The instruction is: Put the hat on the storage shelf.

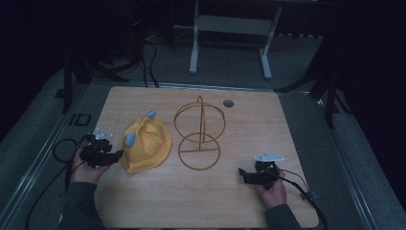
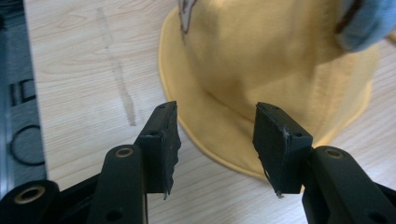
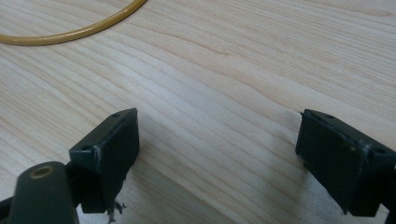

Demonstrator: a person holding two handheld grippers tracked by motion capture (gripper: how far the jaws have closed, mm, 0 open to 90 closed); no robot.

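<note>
Right now your yellow hat (image 1: 146, 143), soft-brimmed with pale blue ear-like bits, lies on the left half of the wooden counter (image 1: 239, 201), just left of the gold wire stand (image 1: 199, 136). Up close its crown runs off the top edge and the blue piece is blurred. Your left hand-held gripper (image 2: 215, 140) is spread, empty, jaws at the brim; your right hand-held gripper (image 3: 217, 158) gapes wide over bare wood, well apart from the hat

The hat (image 1: 145, 144) was mustard yellow with pale blue ears (image 1: 130, 139). The wire stand (image 1: 199, 135) was golden yellow. The worktop (image 1: 249, 124) was light wood with fine grain lines. Both grippers (image 1: 115, 156) (image 1: 242, 174) were black, topped with grey plates.
</note>
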